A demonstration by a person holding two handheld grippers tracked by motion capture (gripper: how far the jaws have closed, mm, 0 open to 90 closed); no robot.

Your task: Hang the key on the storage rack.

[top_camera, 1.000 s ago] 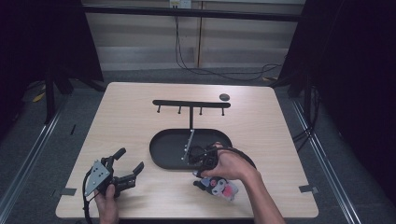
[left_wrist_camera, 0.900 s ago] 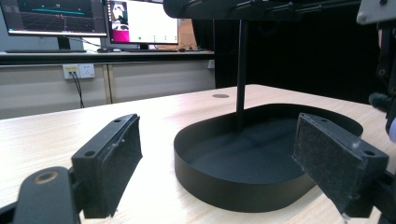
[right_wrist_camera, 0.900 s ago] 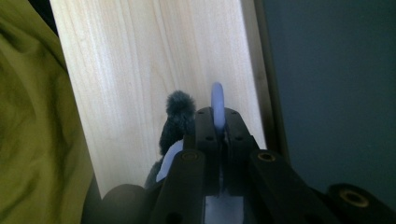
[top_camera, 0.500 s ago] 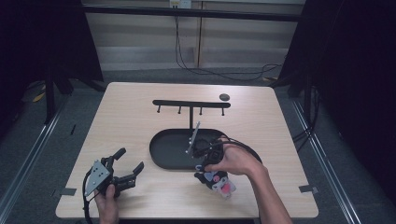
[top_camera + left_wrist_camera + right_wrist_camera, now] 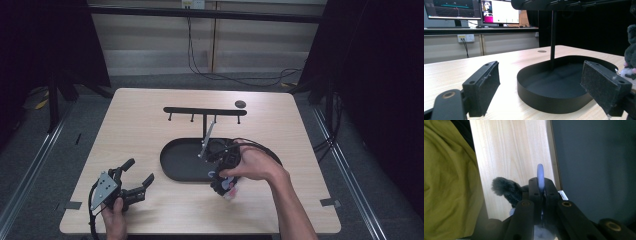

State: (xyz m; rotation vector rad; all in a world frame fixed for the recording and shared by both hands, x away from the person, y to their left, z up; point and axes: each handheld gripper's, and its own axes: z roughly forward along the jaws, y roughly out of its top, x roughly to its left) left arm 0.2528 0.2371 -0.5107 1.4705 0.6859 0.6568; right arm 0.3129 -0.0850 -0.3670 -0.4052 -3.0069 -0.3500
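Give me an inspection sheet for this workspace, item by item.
Surface: light wooden table, bare wood.
Job's things: black oval tray with a T-shaped hook rack; grey plush keychain with a pale blue ring.
Clutter: small dark disc at the far edge.
Grippers: left gripper open, holding nothing; right gripper shut on the ring.
Cables: black cable loops from the right gripper.
Surroundings: monitors, wall sockets, dark curtains.

I count two grippers: my left gripper (image 5: 134,179), my right gripper (image 5: 223,159). One plush toy (image 5: 226,183), one black tray (image 5: 177,162), one hook rack (image 5: 205,111), one dark disc (image 5: 240,104).
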